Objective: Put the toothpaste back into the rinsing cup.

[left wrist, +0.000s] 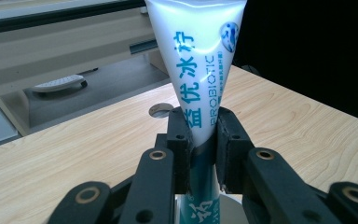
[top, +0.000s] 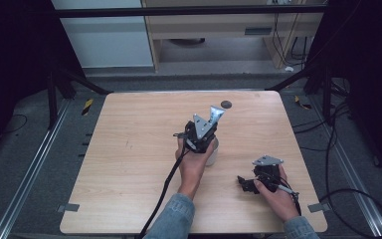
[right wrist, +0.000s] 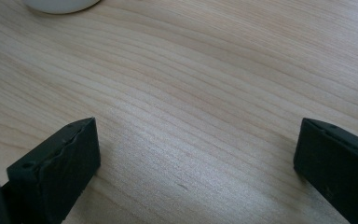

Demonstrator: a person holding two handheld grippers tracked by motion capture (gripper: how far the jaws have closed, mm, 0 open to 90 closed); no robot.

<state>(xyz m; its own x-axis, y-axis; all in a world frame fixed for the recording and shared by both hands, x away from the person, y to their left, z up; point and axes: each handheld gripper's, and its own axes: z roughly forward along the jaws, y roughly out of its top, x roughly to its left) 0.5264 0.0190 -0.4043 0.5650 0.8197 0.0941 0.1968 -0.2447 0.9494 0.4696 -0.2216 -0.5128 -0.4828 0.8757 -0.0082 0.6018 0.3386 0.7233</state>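
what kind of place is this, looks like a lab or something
Probably a recording lab or workshop, not a home: a bare wooden table framed by metal rails, cables on the floor, and dark curtains at the sides.

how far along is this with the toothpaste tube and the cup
Done: the left tongs are clamped on the toothpaste tube, held upright. In hand: its lower end sits at the white cup, apparently going in or out. Left: release. The right tongs are open over bare table.
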